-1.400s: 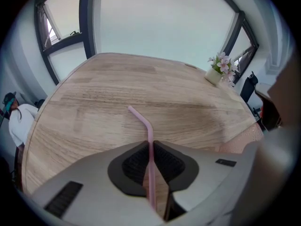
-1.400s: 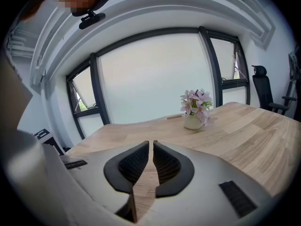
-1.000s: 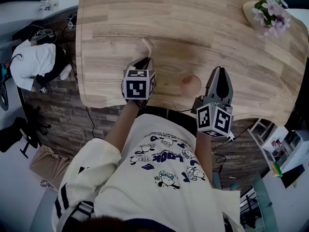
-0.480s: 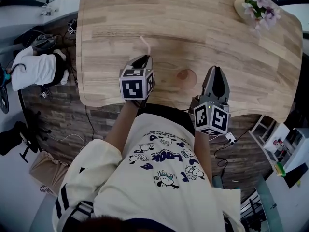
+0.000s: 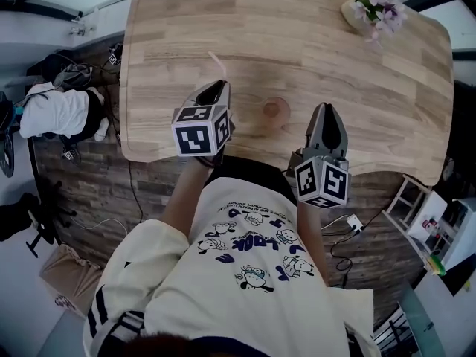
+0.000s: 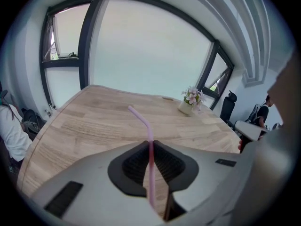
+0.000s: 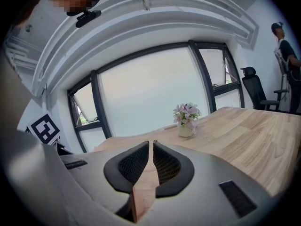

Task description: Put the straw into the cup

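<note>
A pink bendy straw (image 5: 218, 65) stands up out of my left gripper (image 5: 216, 88), whose jaws are shut on its lower part above the wooden table (image 5: 312, 43). The left gripper view shows the straw (image 6: 141, 120) pinched between the black pads (image 6: 135, 163), its bent top leaning left. A small brown cup (image 5: 275, 110) stands on the table near the front edge, between the two grippers. To the cup's right, my right gripper (image 5: 326, 111) is held apart from it. Its jaws are shut to a thin slit, with nothing seen between them. Neither gripper view shows the cup.
A pot of pale flowers (image 5: 370, 10) stands at the table's far right corner. The table's front edge (image 5: 245, 153) runs just under both grippers. Clothes and bags (image 5: 59, 110) lie on the floor at the left. A person (image 6: 263, 112) and an office chair (image 7: 256, 91) are off to the right.
My left gripper has risen with the straw in it, its marker cube now larger in the head view. The right gripper has shifted slightly and risen. The cup has stayed where it was.
</note>
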{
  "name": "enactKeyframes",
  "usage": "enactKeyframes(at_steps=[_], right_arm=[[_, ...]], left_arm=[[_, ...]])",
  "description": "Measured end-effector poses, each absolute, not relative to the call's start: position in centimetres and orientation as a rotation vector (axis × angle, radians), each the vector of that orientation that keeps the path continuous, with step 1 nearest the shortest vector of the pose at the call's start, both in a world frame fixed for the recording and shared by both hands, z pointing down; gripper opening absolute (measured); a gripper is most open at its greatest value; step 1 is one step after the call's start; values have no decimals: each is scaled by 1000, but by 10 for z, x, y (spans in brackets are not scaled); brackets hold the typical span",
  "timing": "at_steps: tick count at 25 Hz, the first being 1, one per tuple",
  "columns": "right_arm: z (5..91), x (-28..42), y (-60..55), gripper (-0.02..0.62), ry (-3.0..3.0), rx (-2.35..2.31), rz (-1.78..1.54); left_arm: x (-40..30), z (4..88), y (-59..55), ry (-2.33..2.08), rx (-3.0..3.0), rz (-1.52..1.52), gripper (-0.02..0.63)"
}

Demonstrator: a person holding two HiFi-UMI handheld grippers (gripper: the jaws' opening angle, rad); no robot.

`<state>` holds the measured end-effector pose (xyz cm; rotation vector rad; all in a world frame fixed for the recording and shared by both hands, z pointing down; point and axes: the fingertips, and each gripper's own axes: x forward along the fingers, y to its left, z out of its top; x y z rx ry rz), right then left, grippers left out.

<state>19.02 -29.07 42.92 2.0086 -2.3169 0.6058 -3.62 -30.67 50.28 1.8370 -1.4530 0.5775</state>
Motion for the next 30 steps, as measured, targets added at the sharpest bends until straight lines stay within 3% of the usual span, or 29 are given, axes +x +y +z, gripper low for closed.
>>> enactKeyframes(at_steps=[21,30], right_arm=[[381,207,-269,6,-2446,2069,470],[383,215,-260,6,-2441,2068,472]], left_arm=[[26,386,-330,-1510,2166,321,60],[58,348,-323,-1453,2397,-41,60]])
